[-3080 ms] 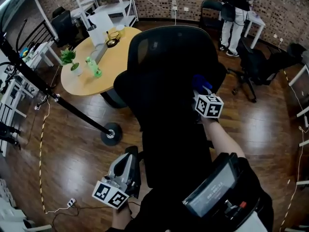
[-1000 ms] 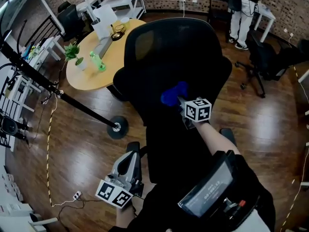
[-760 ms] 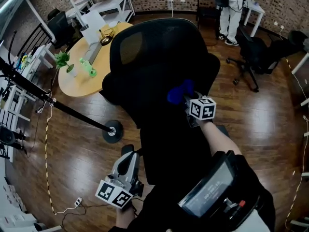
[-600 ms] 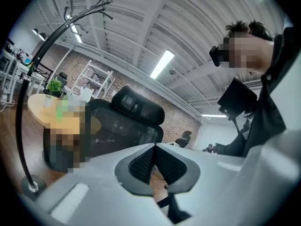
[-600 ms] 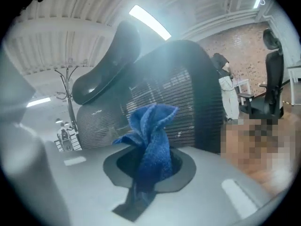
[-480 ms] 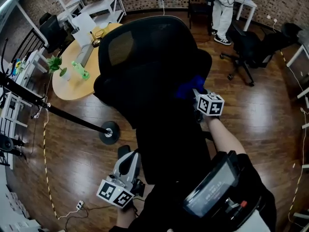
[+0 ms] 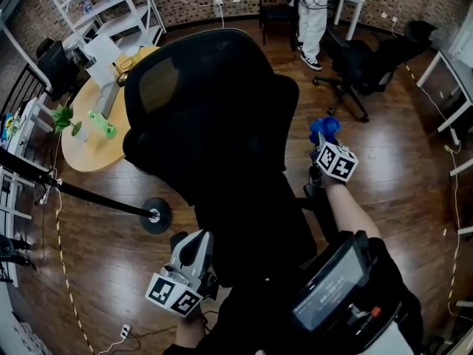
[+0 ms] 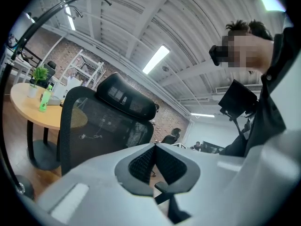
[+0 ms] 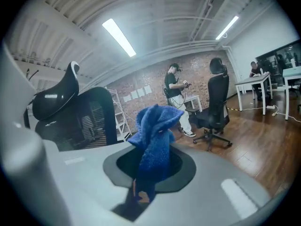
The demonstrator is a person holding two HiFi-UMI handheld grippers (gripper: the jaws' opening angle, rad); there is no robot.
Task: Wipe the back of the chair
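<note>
A black mesh office chair (image 7: pixel 211 117) with a headrest stands in front of me, its back facing me; it also shows as the chair (image 8: pixel 101 121) and the chair (image 9: pixel 77 114) in the two gripper views. My right gripper (image 7: pixel 322 137) is shut on a blue cloth (image 7: pixel 324 128), held in the air just right of the chair back and apart from it. In the right gripper view the cloth (image 9: pixel 155 140) bunches up between the jaws. My left gripper (image 7: pixel 191 254) hangs low by the chair's base, jaws shut and nothing held (image 8: pixel 155 166).
A round wooden table (image 7: pixel 89 132) with a plant and a green bottle stands left of the chair. A black pole on a round foot (image 7: pixel 154 214) crosses the floor at left. Another black chair (image 7: pixel 362 61) and a standing person (image 7: pixel 310 17) are behind.
My right gripper has swung the blue cloth rightward off the chair back, from its middle to the air beside its right edge. The left gripper has stayed low.
</note>
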